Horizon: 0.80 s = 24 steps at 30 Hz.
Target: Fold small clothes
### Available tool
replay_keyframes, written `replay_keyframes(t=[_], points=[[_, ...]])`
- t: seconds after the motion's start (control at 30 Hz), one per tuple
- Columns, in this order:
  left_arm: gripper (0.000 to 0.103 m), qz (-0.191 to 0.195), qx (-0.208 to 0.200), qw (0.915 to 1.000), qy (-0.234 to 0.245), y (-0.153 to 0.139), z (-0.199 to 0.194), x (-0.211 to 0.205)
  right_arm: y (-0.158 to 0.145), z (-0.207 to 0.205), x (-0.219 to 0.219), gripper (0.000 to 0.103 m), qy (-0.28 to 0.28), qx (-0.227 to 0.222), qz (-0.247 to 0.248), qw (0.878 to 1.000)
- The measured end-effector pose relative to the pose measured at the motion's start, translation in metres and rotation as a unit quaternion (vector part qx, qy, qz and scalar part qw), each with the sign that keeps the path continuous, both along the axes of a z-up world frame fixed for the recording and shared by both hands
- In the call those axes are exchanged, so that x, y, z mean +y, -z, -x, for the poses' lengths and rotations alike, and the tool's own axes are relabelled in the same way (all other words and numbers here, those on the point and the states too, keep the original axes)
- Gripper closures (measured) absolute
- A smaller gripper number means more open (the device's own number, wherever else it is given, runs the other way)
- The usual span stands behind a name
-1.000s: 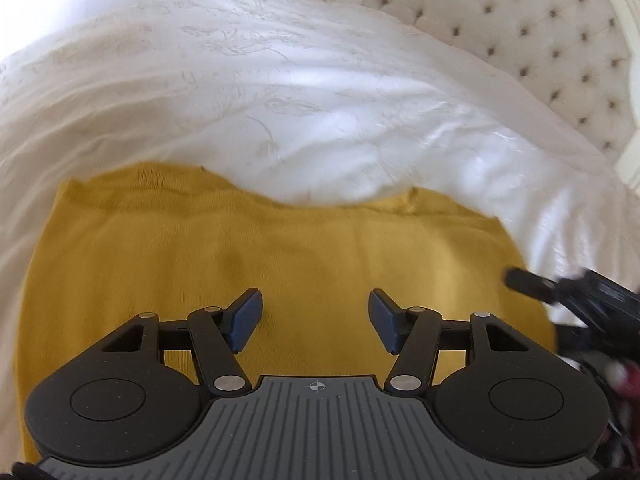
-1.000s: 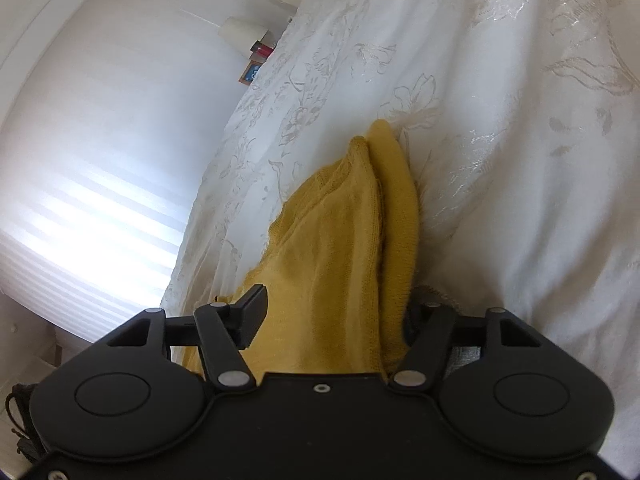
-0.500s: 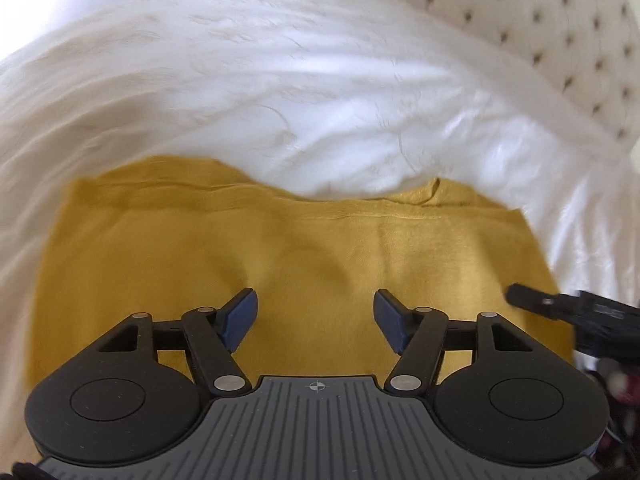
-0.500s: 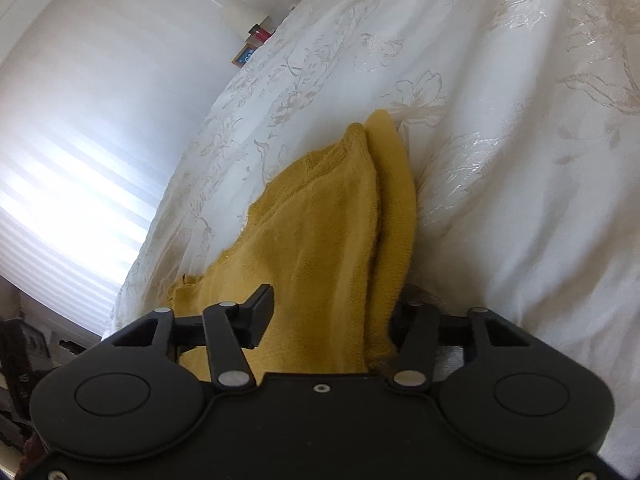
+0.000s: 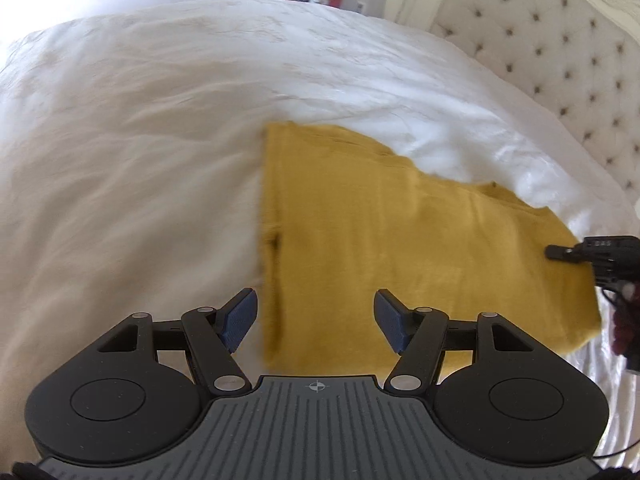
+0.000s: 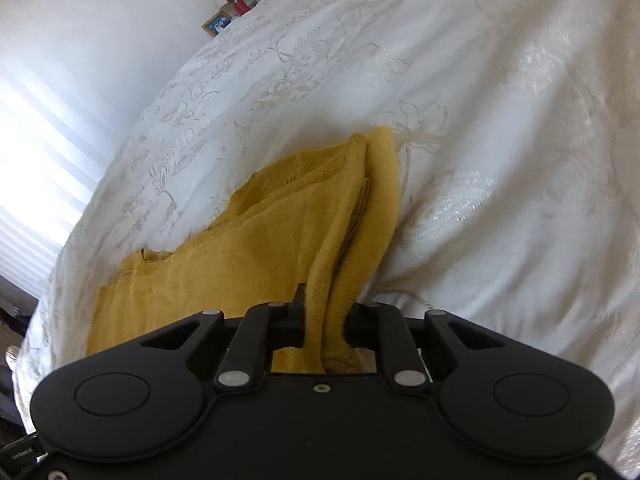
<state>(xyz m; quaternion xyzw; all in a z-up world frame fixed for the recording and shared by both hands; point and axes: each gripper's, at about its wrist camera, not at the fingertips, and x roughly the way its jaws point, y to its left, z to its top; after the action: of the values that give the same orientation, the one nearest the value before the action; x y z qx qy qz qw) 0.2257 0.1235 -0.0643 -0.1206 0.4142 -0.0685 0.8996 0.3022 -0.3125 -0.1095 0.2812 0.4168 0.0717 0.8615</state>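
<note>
step: grabbing for next fold | right tool (image 6: 324,320) closing, pinching mustard-yellow knit garment (image 5: 420,248) edge on white embroidered bedspread (image 5: 140,160) | left tool (image 5: 316,320) spread, empty | next: probably grab left edge, fold over

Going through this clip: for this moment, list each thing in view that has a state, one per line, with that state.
yellow garment: partly folded, lying on the bed, one edge bunched and raised in the right gripper.
right gripper: jaws closing, pinching the garment's folded edge.
left gripper: open, nothing between the pads, over the garment's near left edge.
white bedspread: spread over the bed, lightly wrinkled.
</note>
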Motion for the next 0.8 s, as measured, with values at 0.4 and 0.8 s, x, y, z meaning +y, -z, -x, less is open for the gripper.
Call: replay_keyframes(t=[0.4, 0.8], points=[[0.040, 0.052, -0.023, 0.9974, -0.045, 0.008, 0.015, 0.047, -0.105, -0.016, 0.151, 0.081, -0.134, -0.061, 0.041, 0.988], [0.040, 0.065, -0.036, 0.9962, -0.044, 0.019, 0.019, 0.056, -0.057, -0.015, 0.312, 0.064, -0.255, -0.044, 0.107, 0.960]])
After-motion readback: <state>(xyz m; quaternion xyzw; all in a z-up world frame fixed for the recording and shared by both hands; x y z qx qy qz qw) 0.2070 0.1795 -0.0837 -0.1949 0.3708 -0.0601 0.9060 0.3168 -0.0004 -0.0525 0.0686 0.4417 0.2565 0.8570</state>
